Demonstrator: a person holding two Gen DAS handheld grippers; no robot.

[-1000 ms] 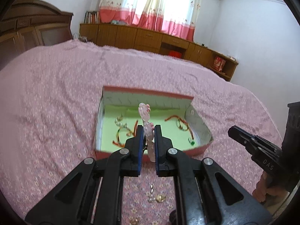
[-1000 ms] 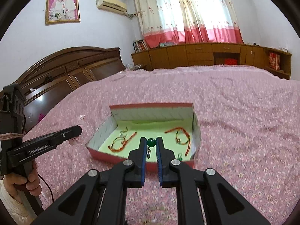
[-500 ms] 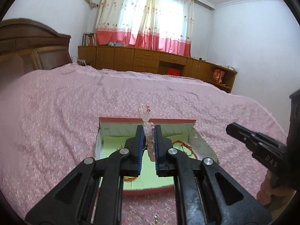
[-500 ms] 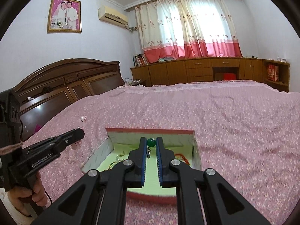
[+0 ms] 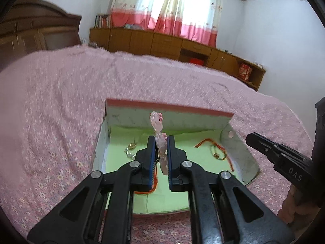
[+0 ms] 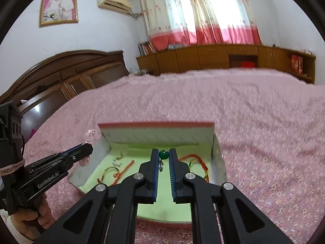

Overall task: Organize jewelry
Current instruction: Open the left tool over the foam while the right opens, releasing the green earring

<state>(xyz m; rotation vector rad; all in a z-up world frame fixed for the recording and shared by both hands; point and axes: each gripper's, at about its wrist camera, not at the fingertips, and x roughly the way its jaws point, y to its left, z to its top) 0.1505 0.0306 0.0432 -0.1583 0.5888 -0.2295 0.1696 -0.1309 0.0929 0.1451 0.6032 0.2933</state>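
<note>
An open box (image 5: 168,112) with a pink rim and green floor lies on the bed. My left gripper (image 5: 160,142) is shut on a pale pink bead bracelet (image 5: 156,120) and holds it above the box floor. My right gripper (image 6: 163,154) is shut on a green bead pendant (image 6: 163,154) with a small chain hanging below, above the box (image 6: 156,125). Red cord bracelets (image 5: 213,148) and small silver pieces (image 5: 130,149) lie inside. The right gripper shows at the right in the left wrist view (image 5: 280,158). The left gripper shows at the left in the right wrist view (image 6: 61,162).
The pink flowered bedspread (image 5: 50,122) lies all around the box. A dark wooden headboard (image 6: 61,75) stands at the left. Low wooden cabinets (image 6: 223,59) line the far wall under pink curtains.
Both grippers have moved forward and down over the box with their jewelry still held. The box now fills more of each view.
</note>
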